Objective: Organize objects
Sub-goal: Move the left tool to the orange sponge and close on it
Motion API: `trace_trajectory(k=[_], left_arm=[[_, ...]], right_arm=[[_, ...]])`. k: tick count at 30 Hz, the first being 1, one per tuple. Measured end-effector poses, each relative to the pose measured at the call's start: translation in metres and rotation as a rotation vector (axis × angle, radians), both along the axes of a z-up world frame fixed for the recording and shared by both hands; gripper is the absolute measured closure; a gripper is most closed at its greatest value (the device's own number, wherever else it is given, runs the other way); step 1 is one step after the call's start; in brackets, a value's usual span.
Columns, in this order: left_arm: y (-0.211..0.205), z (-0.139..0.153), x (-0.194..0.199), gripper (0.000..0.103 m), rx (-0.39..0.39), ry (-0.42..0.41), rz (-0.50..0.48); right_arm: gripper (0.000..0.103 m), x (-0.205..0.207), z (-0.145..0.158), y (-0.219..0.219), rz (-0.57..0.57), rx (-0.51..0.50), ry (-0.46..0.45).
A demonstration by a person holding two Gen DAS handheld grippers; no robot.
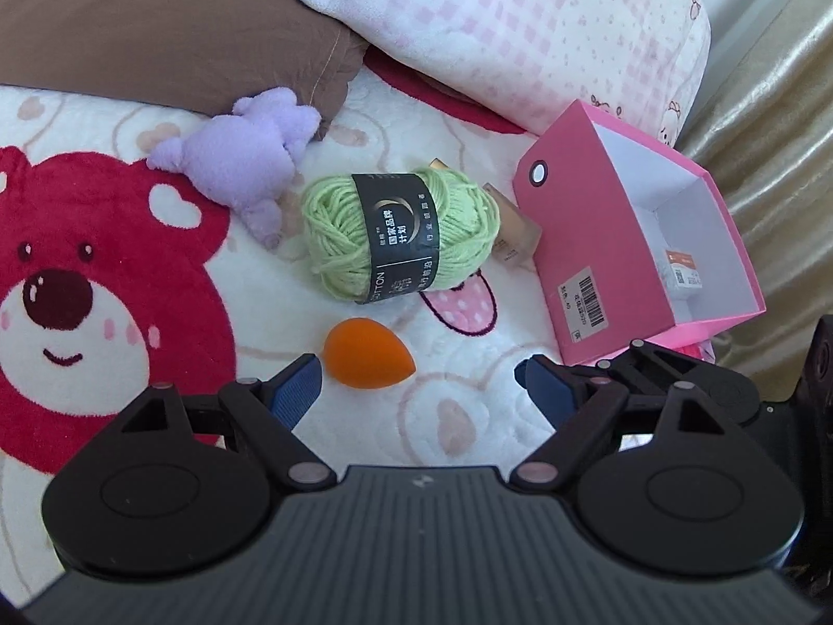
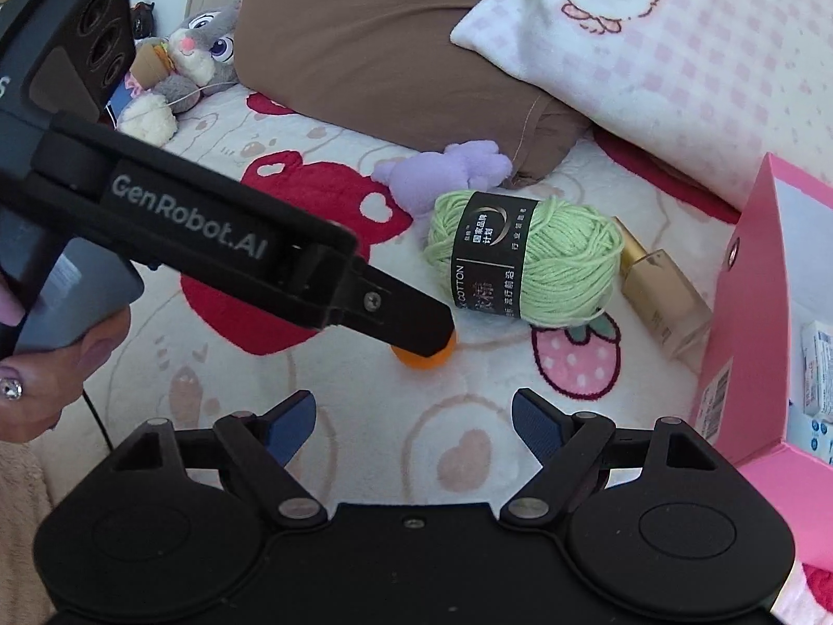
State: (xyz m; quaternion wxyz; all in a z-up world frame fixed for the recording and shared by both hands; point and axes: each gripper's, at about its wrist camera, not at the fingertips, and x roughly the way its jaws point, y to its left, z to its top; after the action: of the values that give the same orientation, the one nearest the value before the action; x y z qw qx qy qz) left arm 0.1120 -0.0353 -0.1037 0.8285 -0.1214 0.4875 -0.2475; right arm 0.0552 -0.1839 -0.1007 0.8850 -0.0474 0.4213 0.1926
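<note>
A bear-print blanket (image 1: 78, 271) covers the bed. The left tool (image 1: 416, 380) hangs released beside the orange makeup sponge (image 1: 367, 354), just below the yarn ball (image 1: 401, 234); soft, light, squashy, best pinched across its fat end.

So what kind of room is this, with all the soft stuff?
Most likely a bedroom, seen on top of a bed: a fluffy white blanket with a red bear print, a pink checked pillow, a brown pillow, and a grey stuffed bunny behind.
</note>
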Motion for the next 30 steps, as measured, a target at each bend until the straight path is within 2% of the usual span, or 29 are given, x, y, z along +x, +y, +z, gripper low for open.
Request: trace_trajectory(k=[3,7,10,11,14,16,17,19,23,30], left_arm=[[0.002,-0.01,0.005,0.018,-0.004,0.005,0.02],[0.012,-0.025,0.014,0.018,-0.04,0.046,0.047],[0.02,-0.033,0.018,0.019,-0.056,0.045,0.069],[0.022,-0.035,0.019,0.022,-0.058,0.037,0.068],[0.022,-0.039,0.021,0.043,-0.032,0.03,0.06],[0.021,-0.045,0.023,0.055,-0.053,0.042,0.051],[0.02,-0.048,0.025,0.061,-0.063,0.052,0.048],[0.019,-0.053,0.027,0.069,-0.105,0.076,0.042],[0.016,-0.05,0.021,0.069,-0.088,0.063,0.041],[0.013,-0.031,0.007,0.069,-0.093,0.02,0.023]], right_arm=[[0.017,0.002,-0.01,0.01,0.068,-0.062,-0.061],[0.017,0.011,-0.026,0.018,0.168,-0.117,-0.079],[0.017,0.021,-0.035,0.02,0.17,-0.125,-0.081],[0.017,0.024,-0.037,0.021,0.168,-0.121,-0.077],[0.017,0.032,-0.042,0.022,0.169,-0.112,-0.084],[0.018,0.038,-0.045,0.023,0.168,-0.102,-0.081],[0.02,0.041,-0.047,0.024,0.168,-0.094,-0.066],[0.037,0.046,-0.049,0.026,0.168,-0.087,-0.046],[0.063,0.045,-0.045,0.023,0.109,-0.094,-0.062],[0.064,0.031,-0.025,0.015,0.077,-0.064,-0.081]])
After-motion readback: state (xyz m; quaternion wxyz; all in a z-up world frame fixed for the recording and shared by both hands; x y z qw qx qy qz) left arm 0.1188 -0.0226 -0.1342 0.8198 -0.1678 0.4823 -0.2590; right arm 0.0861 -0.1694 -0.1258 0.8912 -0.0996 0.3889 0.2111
